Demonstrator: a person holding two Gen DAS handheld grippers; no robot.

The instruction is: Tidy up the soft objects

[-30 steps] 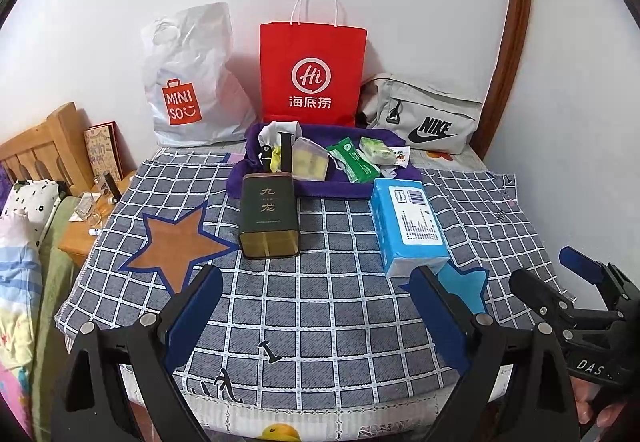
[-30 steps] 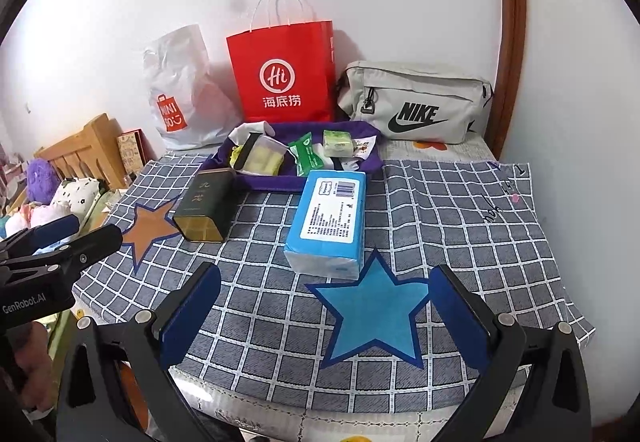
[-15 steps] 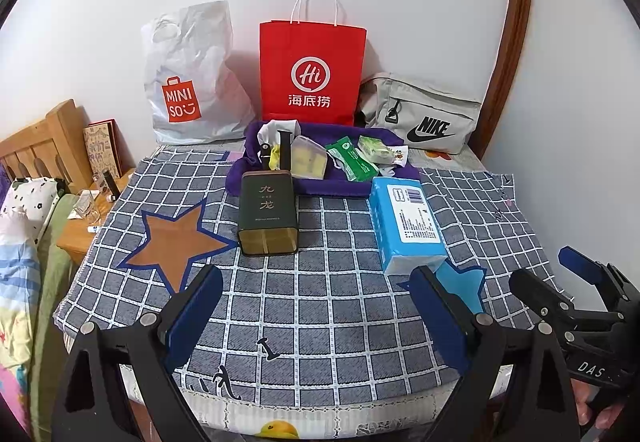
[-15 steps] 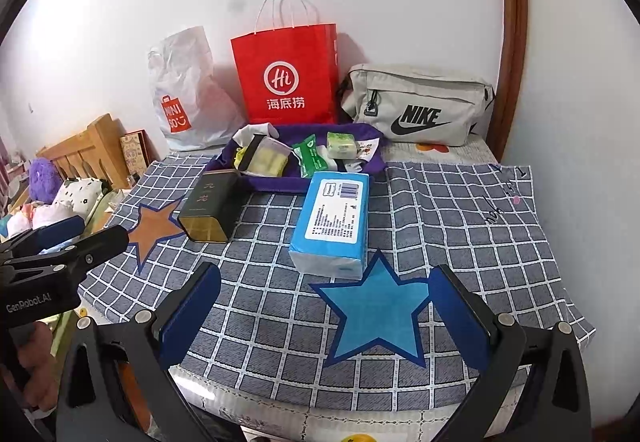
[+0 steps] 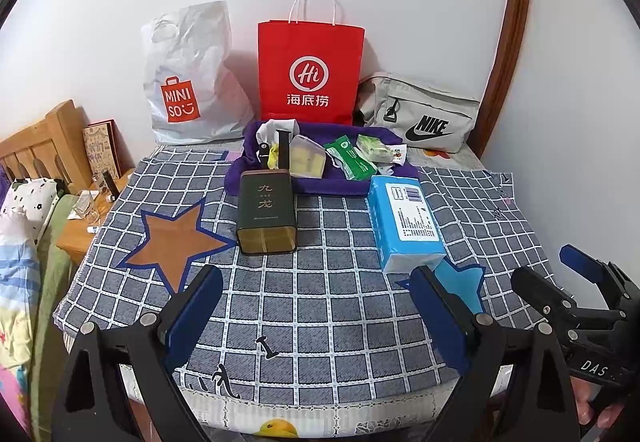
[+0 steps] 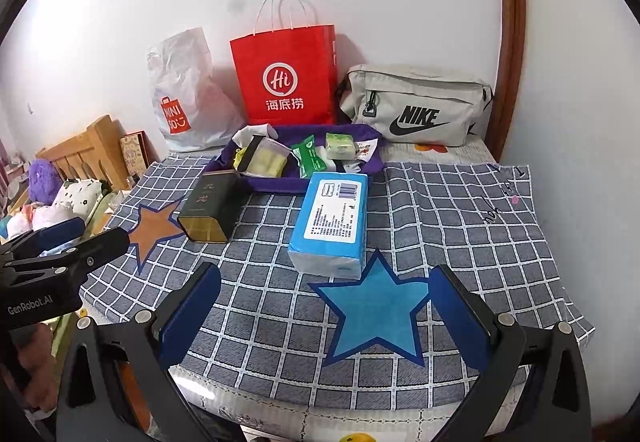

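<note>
A blue tissue pack (image 5: pixel 404 223) (image 6: pixel 332 223) lies on the checked cloth just behind a blue star patch (image 6: pixel 374 312). A dark green tin (image 5: pixel 267 212) (image 6: pixel 208 206) lies beside a brown star patch (image 5: pixel 176 240). A purple tray (image 5: pixel 256 184) (image 6: pixel 276 184) behind them holds several small packets, among them a green pack (image 5: pixel 351 158). My left gripper (image 5: pixel 316 316) is open and empty above the table's front edge. My right gripper (image 6: pixel 324 316) is open and empty over the blue star.
A white Miniso bag (image 5: pixel 188 82), a red paper bag (image 5: pixel 310 74) and a grey Nike bag (image 5: pixel 424 114) stand against the back wall. A wooden bedside stand (image 5: pixel 80 218) and bedding are at the left. The table edge is just under both grippers.
Both grippers have drifted slightly; the view shifts a little, with the table contents unchanged. Both stay open and empty.
</note>
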